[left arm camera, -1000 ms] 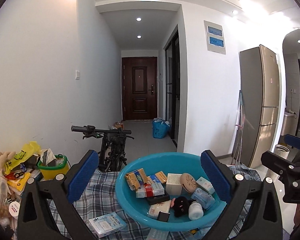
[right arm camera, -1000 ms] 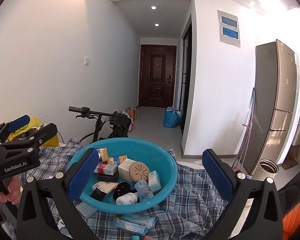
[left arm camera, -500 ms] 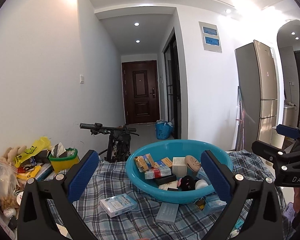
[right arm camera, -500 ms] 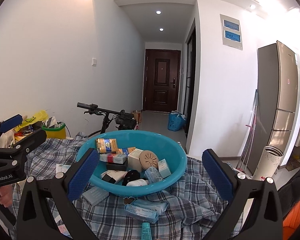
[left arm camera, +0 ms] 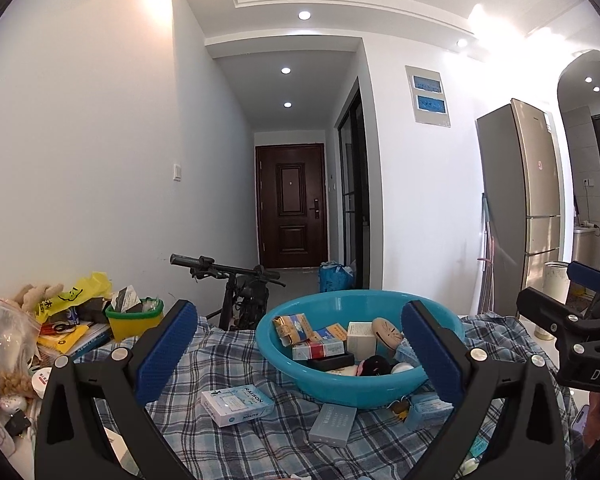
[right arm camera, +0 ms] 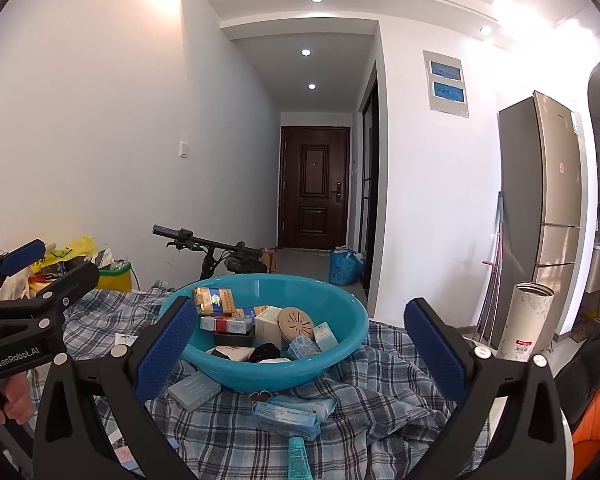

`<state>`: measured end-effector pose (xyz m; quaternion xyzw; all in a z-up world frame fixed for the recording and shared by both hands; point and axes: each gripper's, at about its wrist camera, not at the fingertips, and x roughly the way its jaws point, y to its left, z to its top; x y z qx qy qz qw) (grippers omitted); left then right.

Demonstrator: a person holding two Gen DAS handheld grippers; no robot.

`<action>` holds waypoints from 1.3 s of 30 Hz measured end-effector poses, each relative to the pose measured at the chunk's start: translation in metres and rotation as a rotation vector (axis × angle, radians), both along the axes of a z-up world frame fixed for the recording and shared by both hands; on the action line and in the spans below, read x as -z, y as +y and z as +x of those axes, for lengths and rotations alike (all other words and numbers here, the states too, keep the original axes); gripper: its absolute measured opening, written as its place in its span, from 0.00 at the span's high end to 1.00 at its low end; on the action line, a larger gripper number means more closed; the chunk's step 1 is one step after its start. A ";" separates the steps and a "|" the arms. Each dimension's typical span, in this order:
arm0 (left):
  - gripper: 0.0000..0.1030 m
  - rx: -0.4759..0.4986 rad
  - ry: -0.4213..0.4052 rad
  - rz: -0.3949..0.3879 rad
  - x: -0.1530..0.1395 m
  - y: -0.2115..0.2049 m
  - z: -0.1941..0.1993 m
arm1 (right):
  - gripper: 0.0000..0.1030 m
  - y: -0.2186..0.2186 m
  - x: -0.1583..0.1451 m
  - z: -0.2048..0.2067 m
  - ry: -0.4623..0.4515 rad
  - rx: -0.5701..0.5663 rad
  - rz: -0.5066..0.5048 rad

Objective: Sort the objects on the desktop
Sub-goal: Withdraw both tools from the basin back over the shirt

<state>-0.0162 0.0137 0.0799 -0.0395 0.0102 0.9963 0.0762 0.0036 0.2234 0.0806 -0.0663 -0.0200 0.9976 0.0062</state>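
A blue plastic basin [left arm camera: 300, 378] [right arm camera: 332, 300] sits on a plaid cloth and holds several small boxes, a round beige disc [right arm camera: 296, 321] and a black item. Loose on the cloth lie a white RAISON box [left arm camera: 238, 404], a grey box [left arm camera: 334, 424] [right arm camera: 194, 391], a light blue box [right arm camera: 286, 414] and a teal tube [right arm camera: 298, 456]. My left gripper [left arm camera: 300, 354] is open and empty, in front of the basin. My right gripper [right arm camera: 300, 354] is open and empty, also in front of the basin. Each gripper shows at the edge of the other's view.
A yellow tub with a green rim [left arm camera: 134, 322] and a pile of bags, books and toys [left arm camera: 40, 320] crowd the table's left end. A white cylinder [right arm camera: 526, 322] stands at the right. A bicycle [left arm camera: 236, 292] leans behind the table.
Both grippers have pulled back and tilted up from the basin, so more cloth and loose boxes show in front of it. Both stayed open and empty.
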 end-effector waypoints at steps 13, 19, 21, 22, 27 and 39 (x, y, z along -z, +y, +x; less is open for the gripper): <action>0.00 -0.053 -0.083 0.018 0.059 -0.034 -0.032 | 0.00 0.018 0.056 -0.021 -0.085 0.053 0.018; 0.00 -0.072 -0.140 0.005 0.082 -0.035 -0.045 | 0.00 0.029 0.064 -0.023 -0.069 0.069 0.017; 0.00 -0.071 -0.161 0.026 0.083 -0.039 -0.049 | 0.00 0.031 0.070 -0.025 -0.073 0.080 0.012; 0.00 -0.070 -0.168 0.034 0.085 -0.040 -0.051 | 0.00 0.031 0.074 -0.027 -0.077 0.086 0.016; 0.00 -0.042 -0.181 0.011 0.087 -0.033 -0.052 | 0.00 0.033 0.084 -0.031 -0.093 0.080 0.010; 0.00 -0.028 -0.195 0.013 0.088 -0.031 -0.056 | 0.00 0.044 0.086 -0.039 -0.141 0.048 -0.057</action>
